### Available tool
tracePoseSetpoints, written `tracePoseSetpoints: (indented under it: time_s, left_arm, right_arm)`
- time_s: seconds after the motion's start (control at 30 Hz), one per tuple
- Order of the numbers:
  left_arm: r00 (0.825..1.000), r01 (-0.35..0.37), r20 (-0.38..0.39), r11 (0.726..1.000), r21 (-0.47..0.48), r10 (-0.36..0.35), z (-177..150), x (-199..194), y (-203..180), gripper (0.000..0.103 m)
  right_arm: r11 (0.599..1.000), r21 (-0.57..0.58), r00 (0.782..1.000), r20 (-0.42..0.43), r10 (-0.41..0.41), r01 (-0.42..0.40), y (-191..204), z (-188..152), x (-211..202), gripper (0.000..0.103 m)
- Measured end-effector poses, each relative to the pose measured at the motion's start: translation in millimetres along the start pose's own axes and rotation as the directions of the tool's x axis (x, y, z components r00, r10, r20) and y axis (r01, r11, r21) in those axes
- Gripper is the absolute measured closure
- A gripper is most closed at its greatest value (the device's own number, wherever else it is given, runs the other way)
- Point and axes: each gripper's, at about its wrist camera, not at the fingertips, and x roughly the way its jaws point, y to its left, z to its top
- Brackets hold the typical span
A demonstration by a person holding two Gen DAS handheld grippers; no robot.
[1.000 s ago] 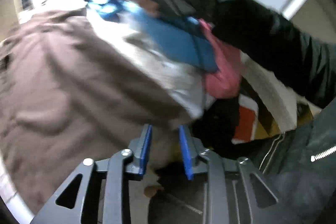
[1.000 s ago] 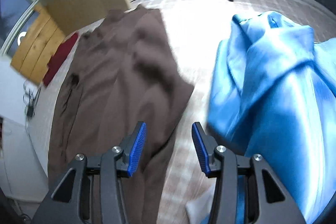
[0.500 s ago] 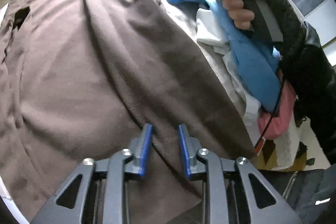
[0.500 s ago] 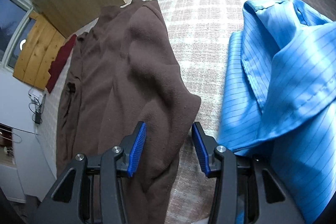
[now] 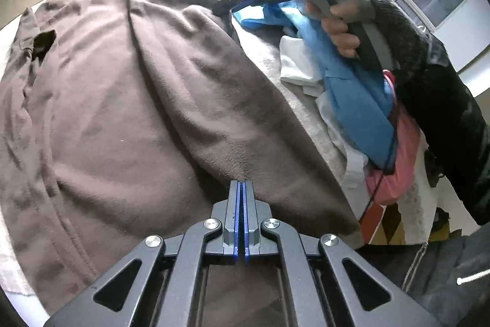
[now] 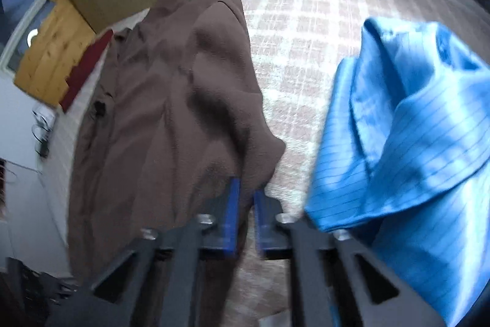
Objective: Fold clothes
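The brown fleece garment (image 5: 128,118) lay spread on the checked cloth (image 6: 306,29), left of the blue striped shirt (image 6: 407,143). The left claw (image 5: 241,189) had closed fully at its near fold. The right claw (image 6: 245,204) had just pinched shut on its corner.

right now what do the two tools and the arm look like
Both tools, left and right, have dark grey linkage fingers with silver rivets and blue pads. The right one has a black body, grey handle and black cable. The sleeve is black, with a grey knit cuff.
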Motion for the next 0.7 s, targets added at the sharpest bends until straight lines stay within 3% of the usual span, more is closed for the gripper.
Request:
tracePoseSetpoints:
  time_s: [0.1, 0.2, 0.3, 0.37, 0.47, 0.57, 0.7]
  left_arm:
    - [0.999, -0.042, 0.022, 0.999, 0.014, 0.041, -2.8, -13.2, 0.8, 0.102]
    - [0.997, -0.083, 0.000, 0.997, -0.002, 0.083, -7.1, -5.7, 12.0, 0.102]
    - [0.995, -0.101, -0.015, 0.994, -0.045, 0.100, -10.2, -2.7, 19.6, 0.100]
    - [0.995, -0.101, 0.001, 0.993, -0.054, 0.101, -15.3, -8.7, 18.6, 0.094]
    - [0.997, -0.071, 0.019, 0.996, -0.053, 0.073, -29.5, -18.2, 11.8, 0.083]
    - [0.999, -0.033, -0.008, 0.998, -0.055, 0.033, -45.6, -12.4, 6.4, 0.082]
    - [0.997, 0.039, -0.056, 0.996, -0.077, -0.043, -61.0, 5.4, 0.1, 0.082]
  right_arm:
    - [0.999, 0.008, 0.997, 0.057, -0.048, 0.048, -9.6, 5.9, -7.5, 0.096]
    - [0.999, -0.001, 0.998, 0.040, -0.054, 0.054, -10.6, 4.2, 3.1, 0.096]
    - [0.992, -0.010, 0.992, 0.043, -0.123, 0.123, -4.2, -1.6, -2.7, 0.086]
    - [0.991, -0.001, 0.989, 0.057, -0.134, 0.135, 0.3, -13.5, -17.8, 0.085]
    - [0.998, -0.009, 0.997, 0.059, -0.059, 0.059, 12.1, -51.1, -46.6, 0.084]
    - [0.997, -0.006, 0.997, 0.004, 0.076, -0.076, 28.8, -107.4, -62.0, 0.073]
    - [0.960, 0.094, 0.955, -0.118, 0.274, -0.264, 44.1, -177.6, -50.5, 0.073]
